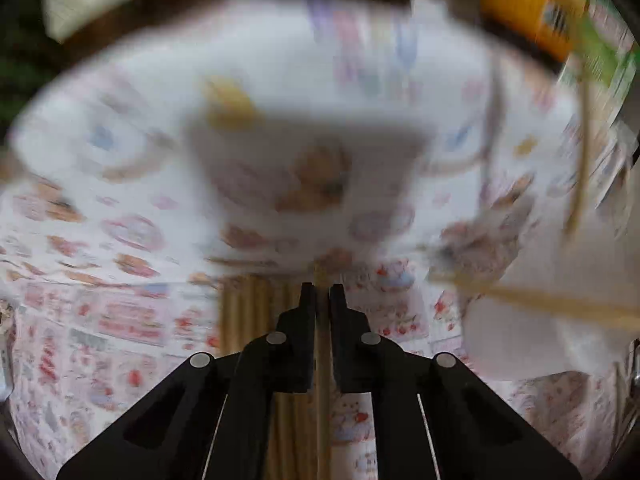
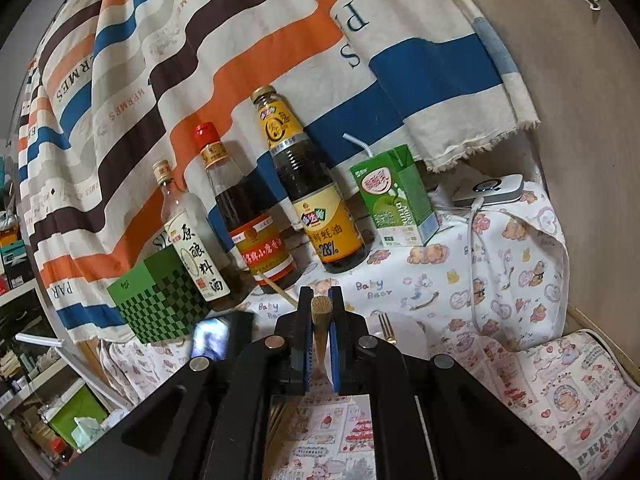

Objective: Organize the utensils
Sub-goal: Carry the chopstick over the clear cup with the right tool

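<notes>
In each tool (image 1: 322, 292) (image 2: 321, 300), one chopstick (image 1: 322, 360) (image 2: 320, 320).

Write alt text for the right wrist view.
The right gripper is shut on a wooden chopstick, seen end-on. Beyond it three sauce bottles, a green drink carton and a green checkered box stand on a printed cloth, before a striped drape.

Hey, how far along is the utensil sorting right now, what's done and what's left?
Nothing looks finished yet. In hand: the left tongs are shut on one chopstick above a bundle of chopsticks, though that view is blurred; the right tongs are shut on a wooden stick. Left: a fork lies on the white plate, and a loose chopstick sits by the bottles.
</notes>
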